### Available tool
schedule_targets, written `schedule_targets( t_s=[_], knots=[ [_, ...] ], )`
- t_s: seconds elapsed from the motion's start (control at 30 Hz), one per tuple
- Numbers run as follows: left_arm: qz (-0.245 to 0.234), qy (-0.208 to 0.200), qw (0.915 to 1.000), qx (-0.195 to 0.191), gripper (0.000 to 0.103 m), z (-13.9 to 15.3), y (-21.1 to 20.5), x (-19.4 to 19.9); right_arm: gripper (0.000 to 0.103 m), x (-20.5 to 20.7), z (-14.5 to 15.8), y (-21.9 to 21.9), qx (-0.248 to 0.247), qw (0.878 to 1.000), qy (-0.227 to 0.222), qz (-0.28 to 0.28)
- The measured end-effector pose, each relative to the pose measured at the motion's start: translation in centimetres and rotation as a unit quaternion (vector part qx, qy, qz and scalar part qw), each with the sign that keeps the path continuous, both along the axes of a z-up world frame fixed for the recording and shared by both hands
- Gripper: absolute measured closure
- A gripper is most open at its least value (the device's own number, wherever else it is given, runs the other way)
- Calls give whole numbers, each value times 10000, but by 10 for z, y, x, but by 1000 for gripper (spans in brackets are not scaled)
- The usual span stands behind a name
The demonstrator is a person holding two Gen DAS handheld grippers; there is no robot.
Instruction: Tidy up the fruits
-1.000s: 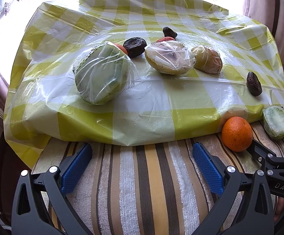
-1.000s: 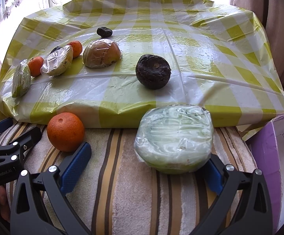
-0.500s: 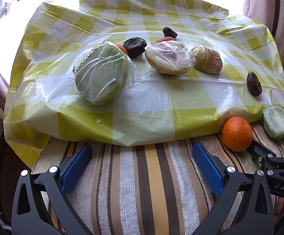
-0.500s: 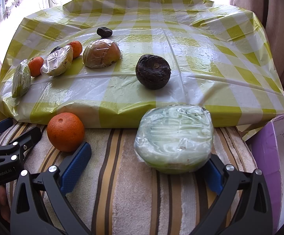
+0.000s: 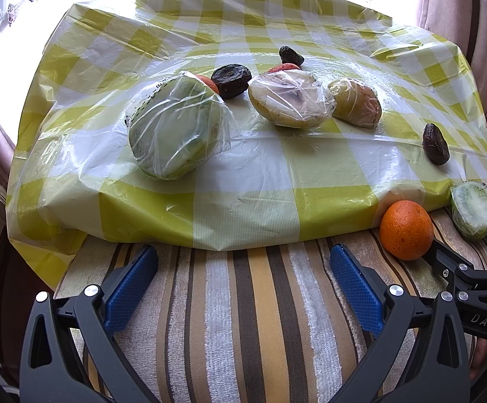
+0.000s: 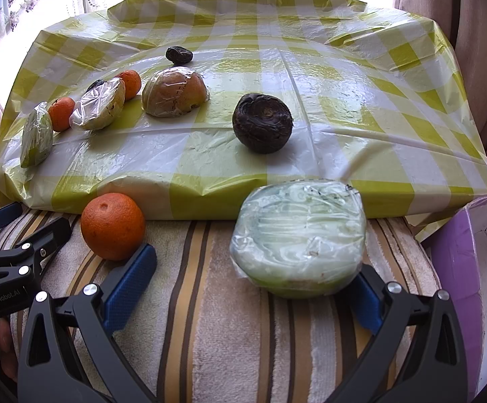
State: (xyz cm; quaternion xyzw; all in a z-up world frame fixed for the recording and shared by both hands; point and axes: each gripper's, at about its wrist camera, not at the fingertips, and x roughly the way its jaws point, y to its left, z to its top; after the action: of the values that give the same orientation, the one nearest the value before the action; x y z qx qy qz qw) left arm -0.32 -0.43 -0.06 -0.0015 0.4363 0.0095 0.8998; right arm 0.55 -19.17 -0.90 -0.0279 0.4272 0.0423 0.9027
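Both grippers sit low over the striped towel (image 5: 243,319) at the near edge, and neither has a grip on anything. The left gripper (image 5: 243,288) has its jaws spread wide, nothing but bare towel between the blue pads. The right gripper (image 6: 253,288) is just as wide open; its left pad sits right beside the big orange (image 6: 113,225), and the wrapped green melon half (image 6: 298,238) lies over toward its right pad, hiding most of that pad, so contact there cannot be told.

Both those fruits are on the towel, just in front of the raised, yellow-checked plastic cover (image 6: 361,107) that drapes the surface. In the left view the orange (image 5: 406,230) and the melon half (image 5: 473,210) sit off to the right, with the right gripper's fingers (image 5: 451,265) just behind the orange.

Up on the cover, the right view shows a dark, wrinkled round fruit (image 6: 262,122) standing alone near the middle. To the left runs a row: a wrapped brownish fruit half (image 6: 175,91), a small orange (image 6: 129,84), a wrapped pale fruit half (image 6: 99,109), another small orange (image 6: 61,113), and a wrapped green piece (image 6: 36,139) at the far left. A small dark fruit (image 6: 179,55) sits behind the row. A purple-rimmed box (image 6: 458,268) stands open at the right edge.
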Motion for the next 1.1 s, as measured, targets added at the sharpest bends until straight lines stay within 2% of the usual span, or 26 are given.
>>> schedule_targets(
  t_s=[0.67, 0.9, 1.1],
  knots=[
    [-1, -4, 10000, -8, 4, 0, 0, 0, 1, 0, 0, 0, 16, 10000, 4, 8],
    [-18, -32, 10000, -87, 4, 1, 1, 0, 1, -8, 10, -12, 372, 9989, 28, 273],
    [-131, -162, 9993, -296, 4, 6, 4, -6, 1, -21, 24, -40, 893, 9956, -10, 293]
  ],
)
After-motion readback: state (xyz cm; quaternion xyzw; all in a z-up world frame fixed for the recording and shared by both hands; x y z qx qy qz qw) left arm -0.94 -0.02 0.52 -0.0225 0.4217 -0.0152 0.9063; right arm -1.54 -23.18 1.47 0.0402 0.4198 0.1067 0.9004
